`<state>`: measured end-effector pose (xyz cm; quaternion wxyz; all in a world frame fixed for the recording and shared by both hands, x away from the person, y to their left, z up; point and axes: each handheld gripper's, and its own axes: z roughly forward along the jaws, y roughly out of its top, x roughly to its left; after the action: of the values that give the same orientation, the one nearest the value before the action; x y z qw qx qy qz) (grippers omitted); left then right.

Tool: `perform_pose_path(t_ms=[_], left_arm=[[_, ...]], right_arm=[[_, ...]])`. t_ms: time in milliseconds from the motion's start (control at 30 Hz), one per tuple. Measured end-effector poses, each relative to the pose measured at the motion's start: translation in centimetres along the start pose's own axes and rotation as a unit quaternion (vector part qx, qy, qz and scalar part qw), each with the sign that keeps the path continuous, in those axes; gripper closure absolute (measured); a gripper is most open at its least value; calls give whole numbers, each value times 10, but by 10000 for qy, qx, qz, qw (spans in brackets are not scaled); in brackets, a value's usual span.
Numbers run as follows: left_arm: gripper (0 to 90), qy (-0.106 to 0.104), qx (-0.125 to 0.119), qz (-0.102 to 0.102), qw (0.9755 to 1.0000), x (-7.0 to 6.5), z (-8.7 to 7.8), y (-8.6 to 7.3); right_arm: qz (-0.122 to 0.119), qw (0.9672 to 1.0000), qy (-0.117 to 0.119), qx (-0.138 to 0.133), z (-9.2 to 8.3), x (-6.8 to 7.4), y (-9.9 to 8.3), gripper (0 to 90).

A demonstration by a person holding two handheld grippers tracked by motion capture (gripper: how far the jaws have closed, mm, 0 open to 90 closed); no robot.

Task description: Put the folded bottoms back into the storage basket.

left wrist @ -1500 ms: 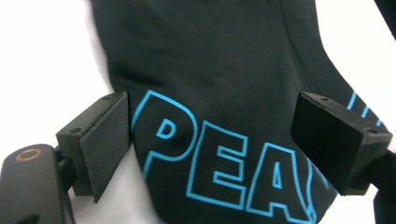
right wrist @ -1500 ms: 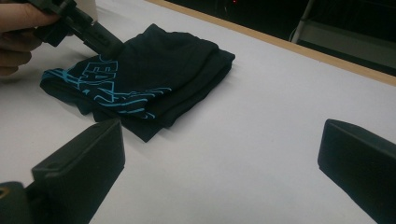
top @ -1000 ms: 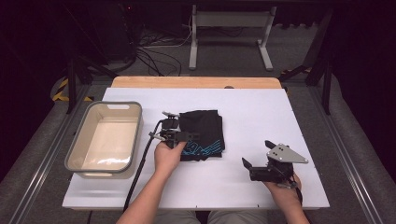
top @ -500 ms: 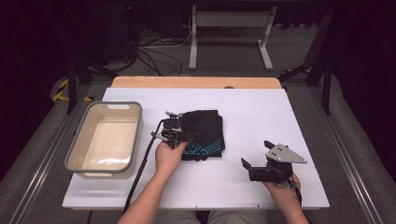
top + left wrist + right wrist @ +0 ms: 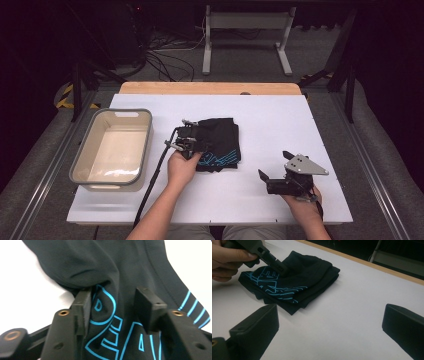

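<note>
The folded black cotton garment with a turquoise printed design [image 5: 219, 142] lies near the middle of the white worktop [image 5: 280, 120], just right of the pale grey plastic tub [image 5: 112, 146], which stands apart from it. The left gripper [image 5: 113, 306] sits over the garment's near-left edge, and its jaws have just been closing: in the left gripper view a ridge of printed cloth rises between the two black fingers [image 5: 82, 307]. The left one already touches the fabric, while the right one seems just short of it, so the cloth is gathered but not yet truly clenched.

The right gripper [image 5: 272, 165] rests well apart on the worktop's near-right part, its fingers spread wide with nothing between them.

The main risk, as I judge it, is a shallow pinch. If the fingers catch only the top layer, lifting would peel that layer away and let the fold fall open, so the garment would trail or drop short of the tub. A bunched ridge could also slip out as the hand rises. The trailing cable [image 5: 152, 185] runs close to the tub's right wall and might snag its rim during a carry.
</note>
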<state>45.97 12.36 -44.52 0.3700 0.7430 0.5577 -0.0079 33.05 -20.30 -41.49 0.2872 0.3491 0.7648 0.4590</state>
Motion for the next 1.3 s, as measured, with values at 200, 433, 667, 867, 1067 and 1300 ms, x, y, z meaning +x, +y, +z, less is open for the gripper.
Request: perform_pose_path(t_ms=[200, 433, 667, 867, 1067, 1300], left_arm=[[647, 182, -8, 13, 9998, -1, 0, 0], [726, 207, -8, 43, 9998, 0, 1, -1], [779, 246, -71, 121, 9996, -1, -1, -1], [786, 227, -188, 201, 9994, -2, -10, 0], [787, 64, -405, 274, 9988, -9, -32, 3], [787, 95, -461, 484, 9977, -14, -55, 1]], right_arm=[[-2, 10000, -8, 14, 0, 0, 0, 16], [1, 10000, -7, 29, 1, 1, 0, 17], [-3, 10000, -21, 28, 1, 0, -1, 19], [18, 10000, -38, 32, 0, -1, -1, 19], [6, 10000, -29, 28, 1, 1, -1, 20], [9, 10000, -49, 21, 0, 1, -1, 21]])
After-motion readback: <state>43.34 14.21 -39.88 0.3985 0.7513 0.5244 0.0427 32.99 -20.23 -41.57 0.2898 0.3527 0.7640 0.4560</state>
